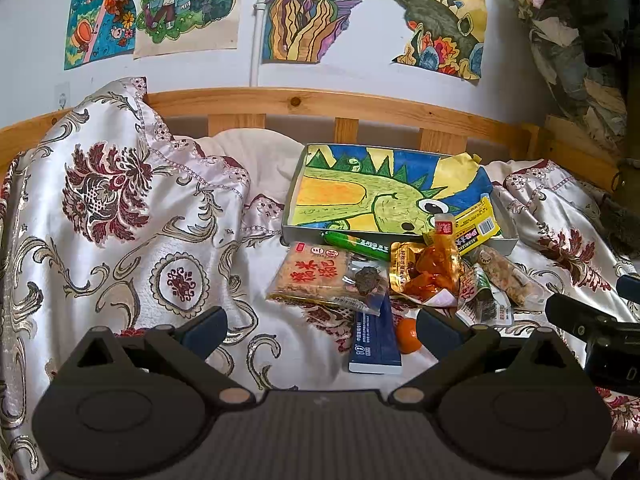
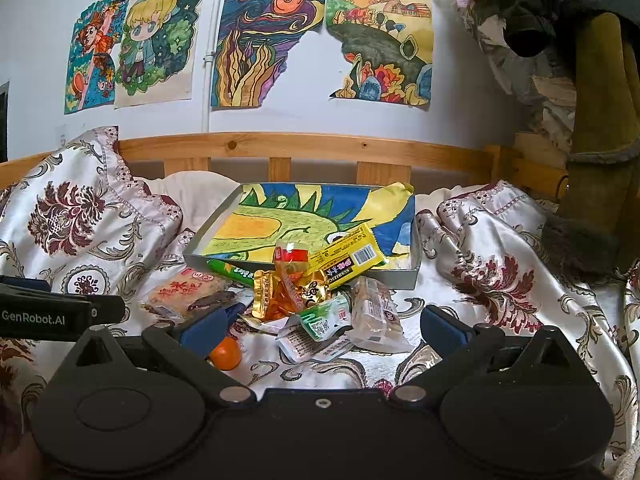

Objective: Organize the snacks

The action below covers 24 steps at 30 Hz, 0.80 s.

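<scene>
- Left tongs (image 1: 320, 330): spread wide, holding nothing, hovering over the bed's near edge; the blue box (image 1: 376, 340) and small orange (image 1: 409, 335) lie just ahead, between its tips.
- Snack pile (image 2: 320, 300): heaped mid-bed against the near edge of the shallow tray (image 2: 414, 268), with a yellow packet (image 2: 352, 258) leaning over its rim.
- Right tongs (image 2: 322, 328): equally wide, empty, the pale wrapped bar (image 2: 376, 312) directly ahead, long axis pointing away; likely the nearer arm.
</scene>
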Each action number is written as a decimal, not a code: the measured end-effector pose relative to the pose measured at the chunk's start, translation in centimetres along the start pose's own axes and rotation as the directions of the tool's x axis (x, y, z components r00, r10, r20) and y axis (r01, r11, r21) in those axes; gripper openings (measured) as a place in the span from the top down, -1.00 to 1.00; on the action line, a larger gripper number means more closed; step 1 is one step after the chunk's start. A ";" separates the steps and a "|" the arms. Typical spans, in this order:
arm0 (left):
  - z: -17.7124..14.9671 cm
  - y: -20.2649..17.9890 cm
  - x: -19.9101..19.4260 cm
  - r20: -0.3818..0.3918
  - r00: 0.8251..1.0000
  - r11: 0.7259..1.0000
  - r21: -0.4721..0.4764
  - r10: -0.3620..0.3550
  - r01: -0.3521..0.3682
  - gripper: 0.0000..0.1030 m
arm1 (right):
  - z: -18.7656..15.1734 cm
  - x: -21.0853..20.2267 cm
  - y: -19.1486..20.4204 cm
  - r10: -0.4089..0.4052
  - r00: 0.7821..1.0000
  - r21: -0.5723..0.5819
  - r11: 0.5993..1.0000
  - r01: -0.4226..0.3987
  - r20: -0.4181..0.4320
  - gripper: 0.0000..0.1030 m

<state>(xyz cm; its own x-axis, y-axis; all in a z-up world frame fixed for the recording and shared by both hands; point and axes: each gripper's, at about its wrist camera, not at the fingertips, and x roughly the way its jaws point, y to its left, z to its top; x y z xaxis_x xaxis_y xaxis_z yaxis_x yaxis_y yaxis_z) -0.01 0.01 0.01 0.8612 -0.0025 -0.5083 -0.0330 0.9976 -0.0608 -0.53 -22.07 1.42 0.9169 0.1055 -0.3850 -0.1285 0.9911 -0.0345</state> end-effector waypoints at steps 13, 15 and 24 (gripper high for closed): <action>0.0 0.0 0.0 0.000 1.000 1.000 -0.001 -0.001 0.001 -0.99 | 0.0 0.0 0.1 0.001 1.000 0.000 1.000 -0.001 -0.002 -0.99; 0.0 0.0 0.0 -0.001 1.000 1.000 -0.001 0.000 0.000 -0.99 | 0.0 0.1 0.1 0.001 1.000 -0.001 1.000 -0.001 -0.003 -0.99; -0.1 0.0 0.6 -0.018 1.000 1.000 0.002 0.015 -0.015 -0.99 | 0.0 0.4 0.4 0.033 0.999 0.015 0.999 -0.033 -0.004 -0.99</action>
<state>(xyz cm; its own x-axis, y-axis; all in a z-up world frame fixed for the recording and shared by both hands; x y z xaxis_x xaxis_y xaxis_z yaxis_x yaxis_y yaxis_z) 0.40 -0.04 -0.40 0.8512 0.0115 -0.5247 -0.0451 0.9977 -0.0512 -0.28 -21.61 1.24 0.9107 0.1379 -0.3894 -0.1531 0.9882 -0.0080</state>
